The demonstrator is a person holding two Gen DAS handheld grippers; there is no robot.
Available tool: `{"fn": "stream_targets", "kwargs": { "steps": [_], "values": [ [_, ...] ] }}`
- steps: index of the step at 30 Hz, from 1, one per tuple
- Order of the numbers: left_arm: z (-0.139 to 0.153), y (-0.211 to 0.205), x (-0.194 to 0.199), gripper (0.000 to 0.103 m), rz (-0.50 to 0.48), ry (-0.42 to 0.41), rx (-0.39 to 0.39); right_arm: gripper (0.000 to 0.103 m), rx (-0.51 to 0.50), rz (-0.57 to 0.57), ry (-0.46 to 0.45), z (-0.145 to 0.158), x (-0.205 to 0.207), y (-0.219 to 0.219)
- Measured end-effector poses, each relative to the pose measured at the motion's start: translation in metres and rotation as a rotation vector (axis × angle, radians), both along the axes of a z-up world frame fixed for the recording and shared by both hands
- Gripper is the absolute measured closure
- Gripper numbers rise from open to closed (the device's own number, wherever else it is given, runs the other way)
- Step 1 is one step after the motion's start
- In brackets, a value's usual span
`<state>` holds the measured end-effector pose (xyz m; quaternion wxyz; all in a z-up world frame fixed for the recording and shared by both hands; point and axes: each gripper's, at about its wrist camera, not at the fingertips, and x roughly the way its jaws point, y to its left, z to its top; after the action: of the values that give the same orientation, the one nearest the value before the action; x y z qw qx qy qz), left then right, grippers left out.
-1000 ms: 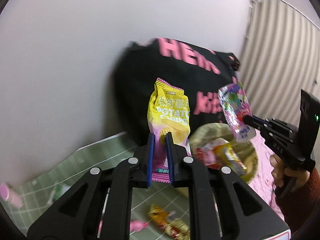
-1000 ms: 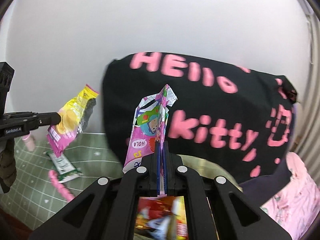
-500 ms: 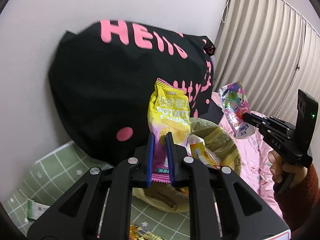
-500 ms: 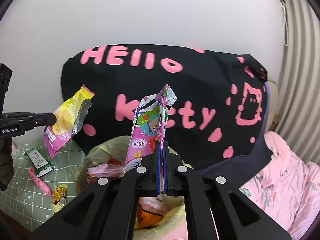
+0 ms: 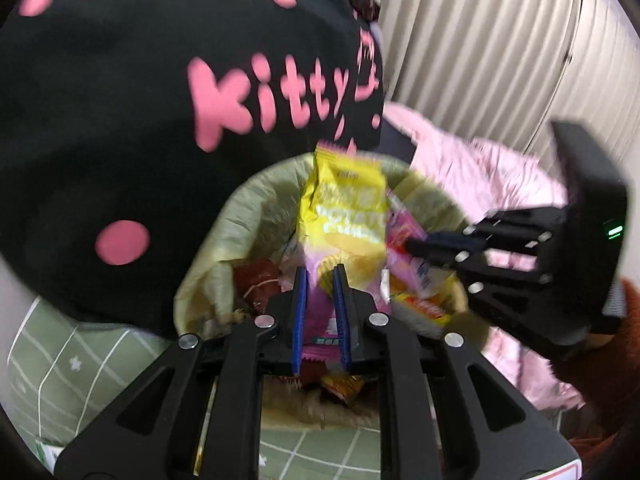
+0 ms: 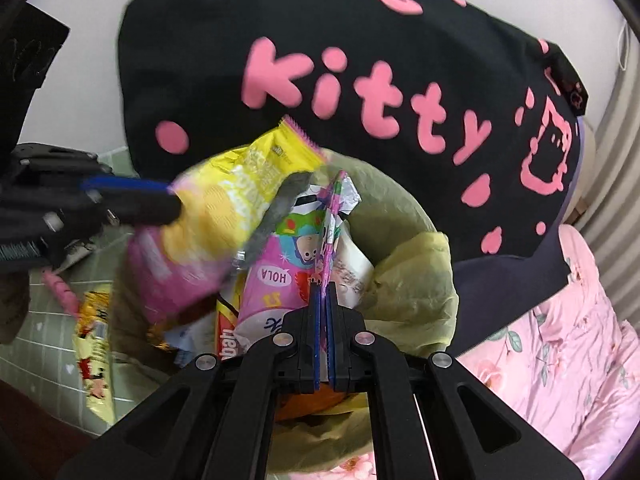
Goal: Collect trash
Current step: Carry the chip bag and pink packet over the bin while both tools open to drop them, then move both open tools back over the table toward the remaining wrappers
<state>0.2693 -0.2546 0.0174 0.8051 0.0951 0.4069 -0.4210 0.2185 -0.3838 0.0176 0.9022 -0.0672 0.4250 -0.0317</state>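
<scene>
Behind everything leans a large black cushion with pink "Hello Kitty" lettering (image 6: 360,80), with pale pleated curtains (image 5: 500,40) to its right, and directly in front of that cushion sits the bin lined with a yellow-green plastic bag (image 5: 248,216), already part full of wrappers. Over the bin's mouth the left gripper (image 5: 320,276) pinches the lower pink edge of a yellow potato-chip packet (image 5: 344,216), its blue pads drawn in against the crinkled foil, while the right gripper (image 6: 323,292) is clamped nearly flat on a pink cartoon-printed snack wrapper (image 6: 280,272) just beside it. I judge the risk here to be crowding: both packets meet above the same opening, touching or overlapping, so a release from either tool could let one light, springy packet ride off the other and slide over the soft liner rim onto the green checked mat (image 5: 60,360) in front of the cushion, where a yellow snack wrapper with red print (image 6: 94,344) and a pink stick-shaped item (image 6: 60,288) lie uncollected. The limp liner could also fold inward under a glancing touch. Compared with half a second ago, both packets have dropped from well above the bin to its opening, the two grippers have closed in on each other, and the views are blurred with motion
</scene>
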Motion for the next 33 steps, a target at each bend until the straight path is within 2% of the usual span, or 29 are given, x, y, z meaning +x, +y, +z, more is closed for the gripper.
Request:
{"fn": "stream_targets", "kwargs": {
  "steps": [2, 3, 7, 16, 20, 22, 23, 24, 25, 27, 30, 33],
  "values": [
    [-0.009, -0.009, 0.006, 0.09, 0.006, 0.008, 0.026, 0.099, 0.017, -0.022, -0.003, 0.0, 0.0, -0.01],
    [-0.015, -0.014, 0.011, 0.098, 0.011, 0.017, 0.046, 0.099, 0.031, -0.033, -0.001, 0.0, 0.0, -0.015],
    [-0.027, -0.021, 0.014, 0.099, 0.004, 0.042, 0.091, 0.099, 0.051, -0.02, 0.013, -0.004, -0.002, -0.02],
    [-0.015, -0.004, 0.007, 0.099, 0.032, 0.053, 0.038, 0.099, 0.069, -0.02, -0.001, -0.002, -0.008, -0.013],
    [-0.007, 0.013, 0.013, 0.098, 0.067, 0.077, -0.021, 0.098, 0.081, -0.037, -0.014, 0.001, -0.013, -0.011],
    [-0.002, 0.023, 0.013, 0.092, 0.081, 0.078, -0.043, 0.095, 0.073, -0.046, -0.012, 0.002, -0.014, -0.009],
    [0.002, 0.029, 0.012, 0.084, 0.092, 0.071, -0.054, 0.091, 0.065, -0.047, -0.013, 0.002, -0.015, -0.007],
    [0.004, 0.036, 0.01, 0.076, 0.101, 0.068, -0.062, 0.076, 0.06, -0.047, -0.021, 0.003, -0.017, -0.006],
    [0.007, 0.045, 0.009, 0.073, 0.117, 0.065, -0.075, 0.066, 0.063, -0.045, -0.032, 0.005, -0.019, -0.005],
    [0.013, 0.063, 0.007, 0.062, 0.159, 0.057, -0.098, 0.066, 0.071, -0.042, -0.056, 0.01, -0.025, -0.002],
    [0.015, 0.094, 0.005, 0.054, 0.248, 0.043, -0.114, 0.066, 0.041, -0.044, -0.105, 0.022, -0.03, 0.005],
    [0.012, 0.125, 0.003, 0.05, 0.348, 0.034, -0.123, 0.065, 0.032, -0.005, -0.164, 0.036, -0.035, 0.019]
  ]
}}
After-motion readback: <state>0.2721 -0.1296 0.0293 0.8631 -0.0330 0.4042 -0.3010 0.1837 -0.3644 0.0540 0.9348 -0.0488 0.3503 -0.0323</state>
